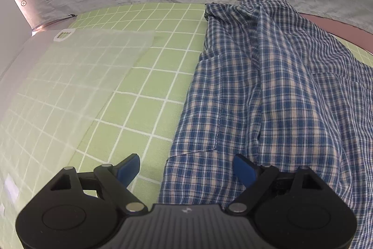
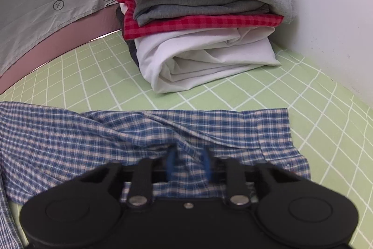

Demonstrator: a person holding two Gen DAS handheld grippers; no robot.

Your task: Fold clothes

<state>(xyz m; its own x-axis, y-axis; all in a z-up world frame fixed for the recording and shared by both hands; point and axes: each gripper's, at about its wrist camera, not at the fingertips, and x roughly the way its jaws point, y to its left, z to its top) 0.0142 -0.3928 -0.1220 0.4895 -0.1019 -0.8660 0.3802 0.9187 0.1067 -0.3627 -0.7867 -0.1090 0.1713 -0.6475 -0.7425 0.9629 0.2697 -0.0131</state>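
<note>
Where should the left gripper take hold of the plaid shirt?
On the plaid shirt, take the near left side edge lying flat on the green mat. The open left gripper already straddles it; come down from above, one finger on bare mat, one on cloth.

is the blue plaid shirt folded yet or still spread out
Not neatly folded: the blue plaid shirt lies loose and wrinkled across the green grid mat.

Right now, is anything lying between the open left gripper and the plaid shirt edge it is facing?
Nothing visible. The left gripper is open over the plaid shirt's edge, with only bare green grid mat beside it. The translucent sheet lies off to the left, clear of the shirt.
</note>
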